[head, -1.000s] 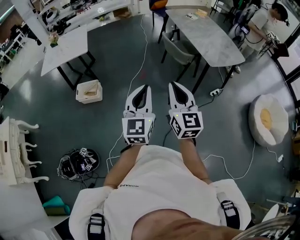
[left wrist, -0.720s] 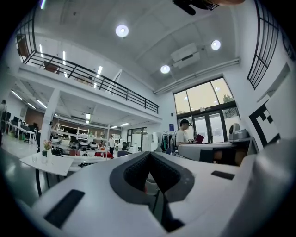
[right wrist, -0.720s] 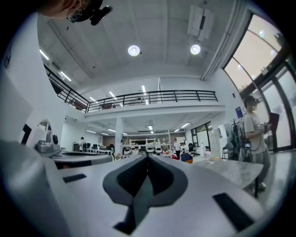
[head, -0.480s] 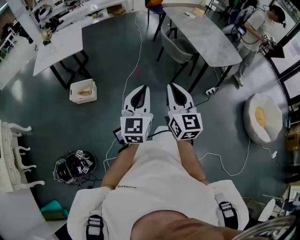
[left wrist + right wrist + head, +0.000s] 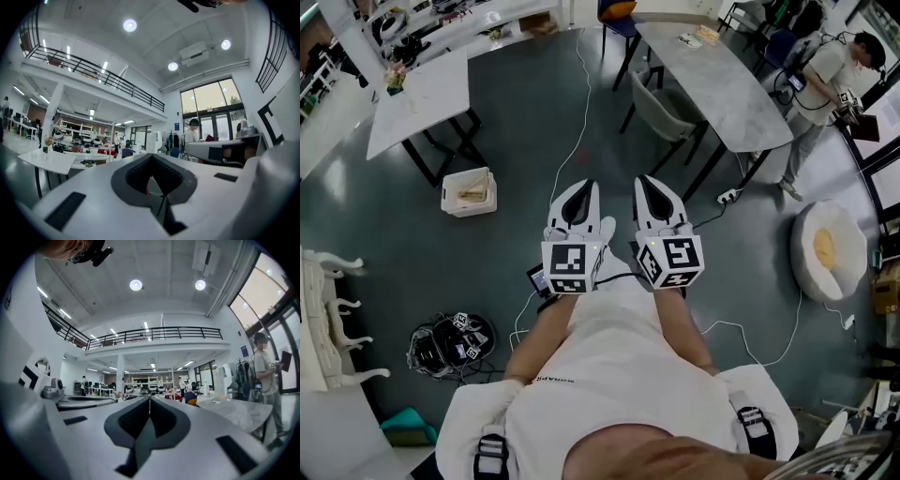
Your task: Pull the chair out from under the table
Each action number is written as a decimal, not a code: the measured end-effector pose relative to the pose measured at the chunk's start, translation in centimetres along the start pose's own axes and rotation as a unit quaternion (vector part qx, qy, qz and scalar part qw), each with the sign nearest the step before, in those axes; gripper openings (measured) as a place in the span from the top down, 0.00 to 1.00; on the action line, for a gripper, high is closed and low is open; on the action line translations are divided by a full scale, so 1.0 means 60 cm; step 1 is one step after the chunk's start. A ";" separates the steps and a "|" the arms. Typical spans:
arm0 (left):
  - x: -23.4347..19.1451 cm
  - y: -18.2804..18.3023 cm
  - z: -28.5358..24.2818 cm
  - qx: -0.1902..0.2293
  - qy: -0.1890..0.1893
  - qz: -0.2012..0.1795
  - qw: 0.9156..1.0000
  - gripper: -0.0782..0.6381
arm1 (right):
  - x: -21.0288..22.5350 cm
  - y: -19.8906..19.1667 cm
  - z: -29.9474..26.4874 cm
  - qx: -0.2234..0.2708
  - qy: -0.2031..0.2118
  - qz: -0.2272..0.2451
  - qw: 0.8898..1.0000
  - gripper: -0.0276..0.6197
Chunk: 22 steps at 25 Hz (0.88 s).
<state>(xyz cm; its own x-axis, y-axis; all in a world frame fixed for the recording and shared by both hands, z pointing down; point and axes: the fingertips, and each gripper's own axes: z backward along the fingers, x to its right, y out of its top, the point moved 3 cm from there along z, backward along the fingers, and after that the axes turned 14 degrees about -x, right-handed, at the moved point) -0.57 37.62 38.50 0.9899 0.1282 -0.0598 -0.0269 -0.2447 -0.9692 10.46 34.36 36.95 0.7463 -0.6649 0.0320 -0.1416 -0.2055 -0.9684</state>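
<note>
A grey chair (image 5: 661,108) stands tucked against the near side of the long marble table (image 5: 727,89) at the top of the head view. My left gripper (image 5: 583,187) and right gripper (image 5: 650,183) are side by side over the dark floor, pointing level toward the chair and well short of it. Both are shut with nothing between their fingers. The left gripper view shows the left gripper (image 5: 151,157) with its jaws together. In the right gripper view the right gripper (image 5: 149,399) is the same, with the marble table (image 5: 241,412) ahead to its right.
A white table (image 5: 417,94) and a pale box (image 5: 470,192) stand at the left. Cables run over the floor to a power strip (image 5: 727,196). A round cushion (image 5: 825,248) lies at the right, dark gear (image 5: 442,342) at the lower left. A person (image 5: 830,80) stands beyond the marble table.
Both grippers have travelled across the floor together, still shut and side by side. A dark flat device on the floor has come into view under the left one. The standing person has shifted.
</note>
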 end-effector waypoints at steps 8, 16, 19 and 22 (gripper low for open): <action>-0.082 0.027 -0.147 -0.007 0.000 -0.009 1.000 0.89 | 0.070 0.018 -0.169 0.004 -0.006 -0.019 1.000 0.94; -0.130 0.095 -0.376 -0.022 -0.024 -0.030 0.999 0.89 | 0.205 0.076 -0.354 -0.001 -0.023 -0.036 0.999 0.94; -0.147 0.120 -0.468 -0.025 -0.034 -0.040 0.998 0.89 | 0.264 0.098 -0.423 -0.001 -0.033 -0.040 0.999 0.94; -0.163 0.142 -0.553 -0.025 -0.044 -0.048 0.998 0.89 | 0.321 0.119 -0.483 0.004 -0.047 -0.046 0.998 0.94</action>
<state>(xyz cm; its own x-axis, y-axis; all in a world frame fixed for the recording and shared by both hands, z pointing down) -5.88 2.38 38.73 0.9715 0.2370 0.0089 0.0759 -0.2752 -0.9584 4.99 -0.71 37.80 0.8140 -0.5726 0.0970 -0.0655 -0.2565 -0.9643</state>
